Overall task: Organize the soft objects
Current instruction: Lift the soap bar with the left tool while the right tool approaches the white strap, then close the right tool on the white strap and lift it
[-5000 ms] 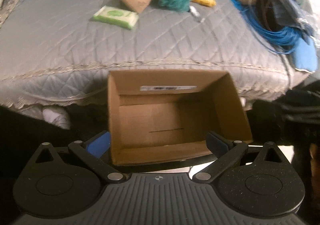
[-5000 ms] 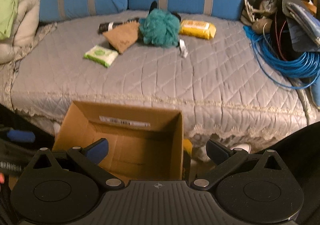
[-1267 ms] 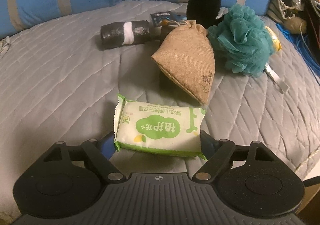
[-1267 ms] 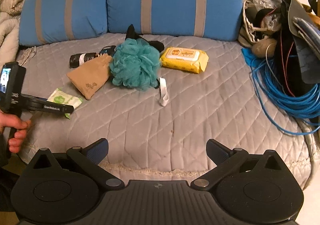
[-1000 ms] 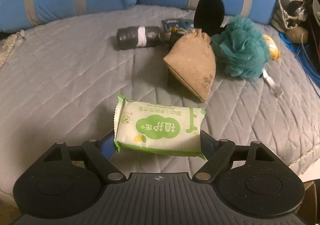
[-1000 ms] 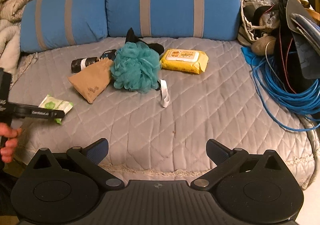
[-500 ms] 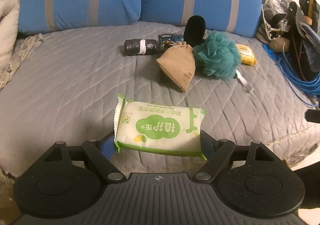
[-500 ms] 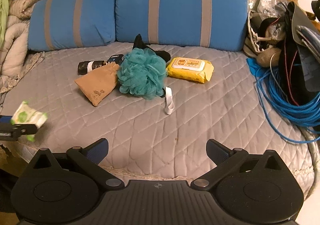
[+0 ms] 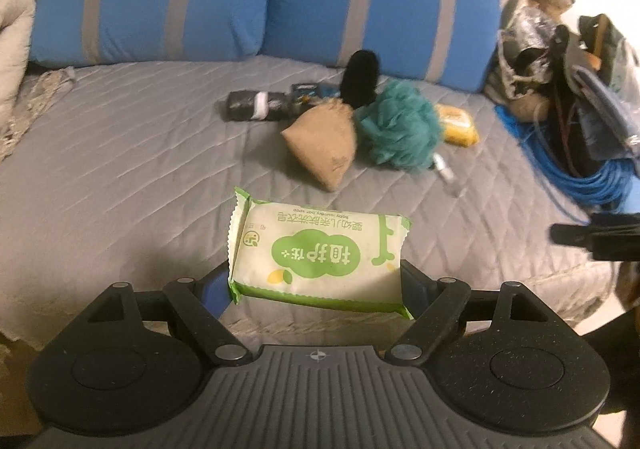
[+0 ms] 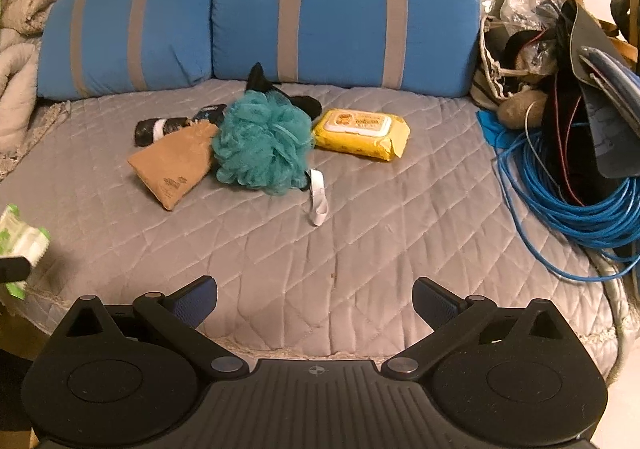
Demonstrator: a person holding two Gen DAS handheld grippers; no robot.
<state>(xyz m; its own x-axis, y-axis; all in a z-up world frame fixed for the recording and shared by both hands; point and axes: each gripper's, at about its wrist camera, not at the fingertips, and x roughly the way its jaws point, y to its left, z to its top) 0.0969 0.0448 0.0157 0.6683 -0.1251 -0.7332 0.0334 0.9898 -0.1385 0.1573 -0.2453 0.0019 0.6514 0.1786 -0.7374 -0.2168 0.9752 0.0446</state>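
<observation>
The left gripper [image 9: 316, 281] has lifted the soap pack [image 9: 318, 257] clear of the quilt [image 9: 120, 169] and drawn it back toward the bed's edge; its jaws clamp the pack's two ends. One soft thing is thus picked, and I judge it is on its way to a box, which is out of view now. The pack is a glossy white-and-green pillow wrapper with crimped ends. On the quilted grey cover remain a matte tan pouch [image 10: 174, 163], a frilly teal puff [image 10: 262, 143] and a shiny yellow wipes pack [image 10: 360, 133]. The right gripper [image 10: 314, 299] hovers over bare quilt, jaws wide and empty.
</observation>
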